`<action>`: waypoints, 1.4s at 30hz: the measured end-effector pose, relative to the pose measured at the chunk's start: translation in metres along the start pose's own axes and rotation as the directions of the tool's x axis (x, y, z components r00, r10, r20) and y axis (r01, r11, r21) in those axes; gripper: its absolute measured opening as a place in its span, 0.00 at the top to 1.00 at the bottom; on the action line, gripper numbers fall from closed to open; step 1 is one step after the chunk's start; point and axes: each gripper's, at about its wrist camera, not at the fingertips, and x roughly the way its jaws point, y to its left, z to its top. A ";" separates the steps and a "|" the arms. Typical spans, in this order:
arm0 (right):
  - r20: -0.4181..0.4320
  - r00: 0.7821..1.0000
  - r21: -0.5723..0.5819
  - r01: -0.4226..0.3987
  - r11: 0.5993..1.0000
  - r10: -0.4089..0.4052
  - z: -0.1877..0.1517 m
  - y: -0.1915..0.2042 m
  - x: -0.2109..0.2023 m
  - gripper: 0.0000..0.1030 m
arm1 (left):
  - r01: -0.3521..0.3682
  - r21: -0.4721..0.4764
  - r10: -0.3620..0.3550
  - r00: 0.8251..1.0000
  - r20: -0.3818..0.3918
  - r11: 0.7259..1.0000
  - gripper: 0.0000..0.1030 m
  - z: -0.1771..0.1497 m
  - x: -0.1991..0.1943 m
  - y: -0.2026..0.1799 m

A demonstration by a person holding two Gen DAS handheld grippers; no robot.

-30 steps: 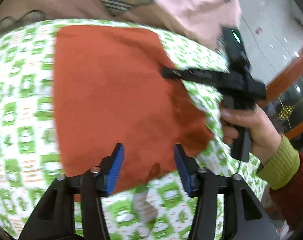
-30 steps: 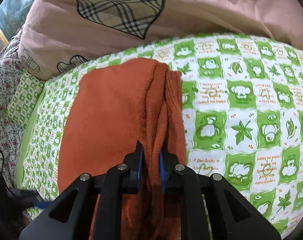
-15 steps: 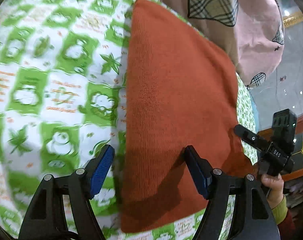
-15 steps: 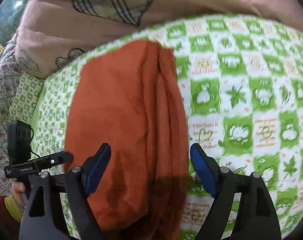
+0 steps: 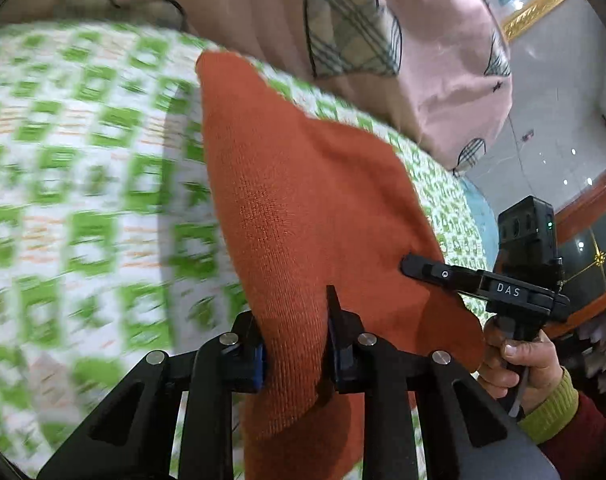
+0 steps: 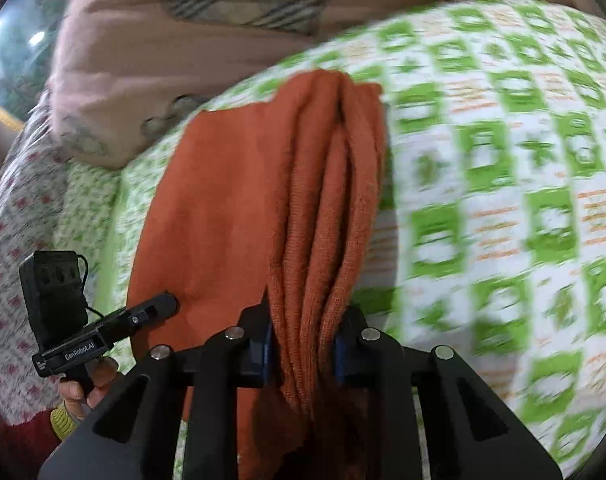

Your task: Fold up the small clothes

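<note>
The orange knit garment (image 5: 311, 208) lies on the green-patterned sheet (image 5: 83, 184). The left gripper (image 5: 295, 344) and right gripper (image 6: 303, 344) are closing, each pinching a bunched edge; both corners should lift together, evenly, to keep the fold square

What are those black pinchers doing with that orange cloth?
A person holds a pincher tool in each hand and is folding an orange knitted cloth on a green-and-white patterned cover. The left gripper is closing on one near edge of the cloth, with the fabric bunched between its fingers. The right gripper is closing on the other edge, where several folds are gathered. A pink quilt lies behind.
</note>
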 end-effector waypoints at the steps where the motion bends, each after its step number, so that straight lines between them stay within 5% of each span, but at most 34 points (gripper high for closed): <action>1: 0.000 1.000 -0.022 -0.031 0.999 0.031 -0.004 0.014 0.003 0.77 | -0.013 -0.004 0.013 1.000 0.013 1.000 0.78 -0.004 -0.012 0.005; 8: -0.030 0.982 -0.112 -0.190 0.975 0.188 -0.030 0.092 0.044 0.77 | -0.147 -0.052 0.151 0.984 0.089 0.988 0.79 -0.048 -0.108 0.056; 12: -0.081 0.976 -0.162 -0.215 0.963 0.204 -0.044 0.120 0.074 0.77 | -0.185 -0.121 0.197 0.976 0.090 0.975 0.79 -0.070 -0.134 0.084; 18: -0.163 0.984 -0.188 -0.101 0.977 0.070 -0.057 0.117 0.112 0.76 | -0.220 -0.219 0.227 0.974 0.010 0.951 0.67 -0.095 -0.112 0.119; 23: -0.156 0.987 -0.135 -0.057 0.989 0.036 -0.055 0.104 0.108 0.55 | -0.217 -0.231 0.228 0.973 0.022 0.949 0.51 -0.099 -0.123 0.127; 30: 0.008 1.000 -0.231 0.028 0.973 -0.027 -0.040 0.127 0.061 0.53 | -0.209 -0.264 0.231 0.971 0.059 0.942 0.40 -0.075 -0.138 0.141; 33: -0.012 0.998 -0.210 -0.058 0.976 0.057 -0.023 0.137 0.070 0.61 | -0.215 -0.283 0.239 0.969 0.055 0.935 0.40 -0.062 -0.134 0.151; 34: -0.034 0.998 -0.188 -0.063 0.980 0.058 -0.017 0.139 0.082 0.69 | -0.213 -0.286 0.239 0.969 0.057 0.934 0.40 -0.058 -0.132 0.153; 36: -0.062 0.997 -0.153 -0.043 0.987 0.034 -0.009 0.135 0.100 0.71 | -0.212 -0.297 0.238 0.970 0.053 0.931 0.40 -0.047 -0.124 0.157; 38: -0.098 0.995 -0.082 -0.039 0.996 0.030 -0.003 0.126 0.119 0.89 | -0.204 -0.310 0.229 0.972 0.047 0.929 0.40 -0.042 -0.119 0.162; 40: -0.109 0.993 -0.050 -0.052 0.997 0.046 0.001 0.122 0.122 0.89 | -0.204 -0.318 0.226 0.973 0.035 0.926 0.40 -0.034 -0.116 0.164; 42: -0.036 0.995 -0.106 -0.097 0.990 0.094 0.005 0.135 0.098 0.90 | -0.202 -0.306 0.227 0.973 0.045 0.930 0.40 -0.027 -0.116 0.163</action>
